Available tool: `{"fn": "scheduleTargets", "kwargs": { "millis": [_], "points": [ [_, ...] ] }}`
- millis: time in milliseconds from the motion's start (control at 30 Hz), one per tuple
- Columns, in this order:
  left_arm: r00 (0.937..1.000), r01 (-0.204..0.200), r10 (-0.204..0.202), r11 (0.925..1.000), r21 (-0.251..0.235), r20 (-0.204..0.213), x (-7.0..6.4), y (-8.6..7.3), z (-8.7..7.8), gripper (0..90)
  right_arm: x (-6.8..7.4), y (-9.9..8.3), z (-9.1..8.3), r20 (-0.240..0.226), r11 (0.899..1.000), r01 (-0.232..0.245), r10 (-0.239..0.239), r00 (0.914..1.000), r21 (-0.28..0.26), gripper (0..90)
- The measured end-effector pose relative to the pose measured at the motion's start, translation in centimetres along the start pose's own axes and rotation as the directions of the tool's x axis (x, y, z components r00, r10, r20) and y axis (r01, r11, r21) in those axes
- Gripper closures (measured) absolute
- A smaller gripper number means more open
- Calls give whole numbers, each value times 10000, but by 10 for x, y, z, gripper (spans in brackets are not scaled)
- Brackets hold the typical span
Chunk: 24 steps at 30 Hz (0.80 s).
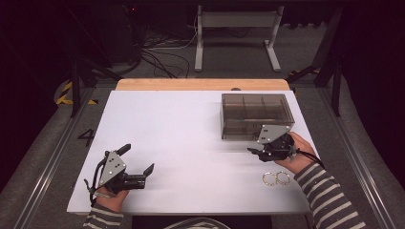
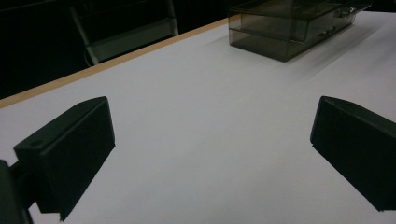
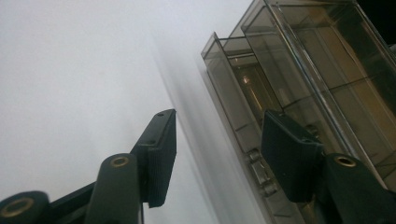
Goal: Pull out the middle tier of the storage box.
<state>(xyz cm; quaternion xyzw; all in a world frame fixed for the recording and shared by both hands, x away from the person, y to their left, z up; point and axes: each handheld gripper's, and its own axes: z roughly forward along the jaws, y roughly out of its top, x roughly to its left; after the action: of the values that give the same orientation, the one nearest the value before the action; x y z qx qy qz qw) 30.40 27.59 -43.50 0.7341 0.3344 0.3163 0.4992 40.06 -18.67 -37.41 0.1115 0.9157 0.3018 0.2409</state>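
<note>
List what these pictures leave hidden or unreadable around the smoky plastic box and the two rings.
- Smoky plastic box, high view: the right gripper covers part of its front, and the tinted walls obscure any contents.
- Drawer, right gripper view: motion blur smears its edge, so how far it is pulled out is unclear.
- Two rings, high view: too small to tell their material.
- Left gripper, left gripper view: both jaws are cut by the frame edges.

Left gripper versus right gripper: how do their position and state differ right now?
The left gripper rests over bare table, far from the box; the right gripper sits at the smoky clear box. Left jaws spread wider than the right's. Both are open, holding nothing.
</note>
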Motion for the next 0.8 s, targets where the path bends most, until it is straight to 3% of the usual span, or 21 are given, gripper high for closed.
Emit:
{"fn": "scheduleTargets", "kwargs": {
  "millis": [133, 367, 800],
  "points": [
    [10000, -23, 23, 10000, 12, 1, 0, 0, 0, 5, -8, 1, 3, -40, 9991, 295, -294, 9996, 300, 463],
    [10000, 6, -6, 10000, -6, 9, 0, 0, 0, 5, -13, -4, 13, 88, 9972, 107, -114, 9999, 734, 455],
    [10000, -43, 43, 10000, 31, 0, 0, 0, 0, 5, -20, -5, 26, 324, 9883, 411, -463, 9984, 1470, 471]
  ]
}}
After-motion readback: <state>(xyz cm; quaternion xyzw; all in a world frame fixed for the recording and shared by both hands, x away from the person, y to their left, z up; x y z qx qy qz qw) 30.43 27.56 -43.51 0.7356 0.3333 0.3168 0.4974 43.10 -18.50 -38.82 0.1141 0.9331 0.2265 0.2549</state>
